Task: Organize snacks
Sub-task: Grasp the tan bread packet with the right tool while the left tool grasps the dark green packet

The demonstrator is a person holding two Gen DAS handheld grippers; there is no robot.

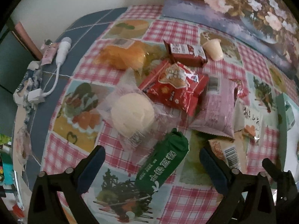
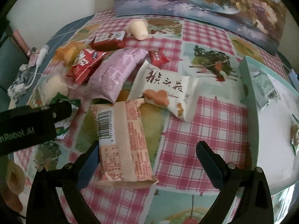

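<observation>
A checked cloth covered the worktop [image 2: 205, 127]. A beige packet [image 2: 123, 141], judged light, soft and crinkly, lay at lower centre between the right gripper's [image 2: 147, 155] released fingers; its middle was best pinched. The left gripper [image 1: 151, 160] was spread around a green packet [image 1: 162, 160].

- Green wrapped bar [image 1: 162, 161], lying flat, nearest, angled.
- Round pale bun [image 1: 133, 117] in clear wrap, to its far left.
- Red crinkled packet [image 1: 174, 87] overlapping a lilac pouch [image 1: 217, 110].
- Peach packet [image 2: 124, 142], barcode side up.
- White biscuit packet [image 2: 164, 91], far right of it.
- Jelly cup [image 2: 138, 29], tipped over, farthest.
</observation>
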